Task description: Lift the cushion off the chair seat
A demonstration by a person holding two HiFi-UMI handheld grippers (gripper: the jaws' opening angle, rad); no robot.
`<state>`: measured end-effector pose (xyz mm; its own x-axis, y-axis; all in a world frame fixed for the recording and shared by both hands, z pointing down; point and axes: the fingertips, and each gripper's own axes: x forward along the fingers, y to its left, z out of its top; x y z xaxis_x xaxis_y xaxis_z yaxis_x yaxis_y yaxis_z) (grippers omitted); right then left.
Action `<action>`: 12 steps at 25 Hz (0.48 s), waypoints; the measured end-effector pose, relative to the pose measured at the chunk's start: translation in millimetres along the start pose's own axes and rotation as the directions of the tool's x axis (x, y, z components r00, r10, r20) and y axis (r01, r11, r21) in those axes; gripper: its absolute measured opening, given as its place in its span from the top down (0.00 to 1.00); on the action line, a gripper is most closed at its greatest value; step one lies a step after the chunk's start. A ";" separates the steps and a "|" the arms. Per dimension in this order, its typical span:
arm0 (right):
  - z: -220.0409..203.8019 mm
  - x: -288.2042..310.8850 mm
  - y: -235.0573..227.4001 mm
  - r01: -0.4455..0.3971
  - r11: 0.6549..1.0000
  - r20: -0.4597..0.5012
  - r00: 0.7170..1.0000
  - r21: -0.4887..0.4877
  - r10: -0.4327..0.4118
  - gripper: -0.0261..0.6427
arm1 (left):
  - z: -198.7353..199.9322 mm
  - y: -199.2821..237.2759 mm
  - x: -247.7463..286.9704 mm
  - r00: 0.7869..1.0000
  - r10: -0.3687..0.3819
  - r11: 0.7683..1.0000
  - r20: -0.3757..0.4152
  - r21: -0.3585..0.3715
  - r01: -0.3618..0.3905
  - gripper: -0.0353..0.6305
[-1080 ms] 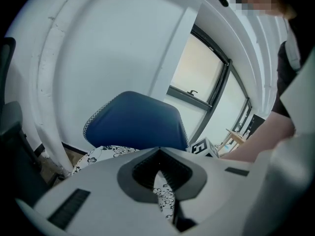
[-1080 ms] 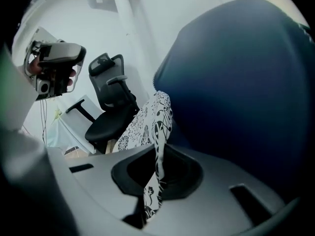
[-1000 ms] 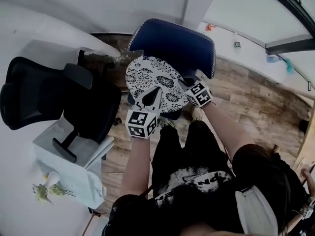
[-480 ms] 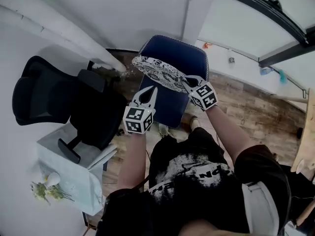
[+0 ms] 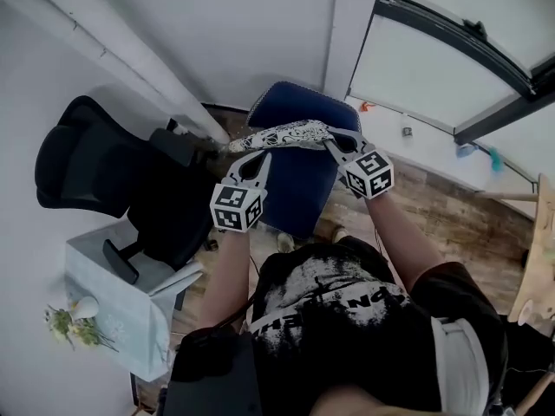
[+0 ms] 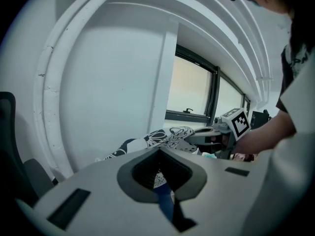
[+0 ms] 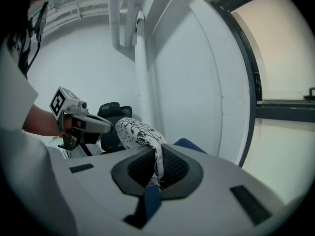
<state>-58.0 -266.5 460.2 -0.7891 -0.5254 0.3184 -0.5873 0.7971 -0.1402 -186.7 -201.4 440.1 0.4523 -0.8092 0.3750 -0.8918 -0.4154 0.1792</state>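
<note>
Upper centre, the cushion (image 5: 282, 134) lies flat, long axis left-right; the left tool (image 5: 257, 158) and right tool (image 5: 330, 144) pinch its near edge.

The head view looks steeply down from above the person's shoulders onto the blue chair (image 5: 302, 185) and the wood floor (image 5: 451, 206) beside it. The left gripper view sits close behind the patterned cushion (image 6: 162, 137), above the chair, and faces about level toward the window (image 6: 189, 90). The right gripper view, equally close, faces the black office chair (image 7: 111, 113). All three views share the cushion, and each gripper view also takes in the opposite gripper.
</note>
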 end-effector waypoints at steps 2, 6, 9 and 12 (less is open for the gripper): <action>14.2 -6.0 0.7 -0.007 1.000 0.028 1.000 -0.008 0.007 0.92 | 7.2 -2.7 -1.8 1.000 0.004 1.000 0.020 -0.001 -0.004 0.93; 36.8 -17.4 2.5 -0.024 0.999 0.057 0.998 -0.038 0.026 0.92 | 21.3 -9.9 -7.0 0.998 0.022 1.000 0.059 0.017 -0.023 0.93; 53.7 -27.5 3.0 -0.036 0.998 0.081 0.996 -0.058 0.040 0.92 | 31.8 -14.1 -10.3 0.995 0.041 0.999 0.090 0.023 -0.043 0.93; 71.3 -38.5 3.9 -0.046 0.997 0.111 0.992 -0.069 0.053 0.92 | 41.6 -18.7 -14.1 0.992 0.058 0.998 0.116 0.028 -0.062 0.93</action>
<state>-42.8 -264.3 380.5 -0.8343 -0.5120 0.2044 -0.5369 0.8388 -0.0900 -176.0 -199.5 393.6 0.3977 -0.8748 0.2766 -0.9175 -0.3760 0.1300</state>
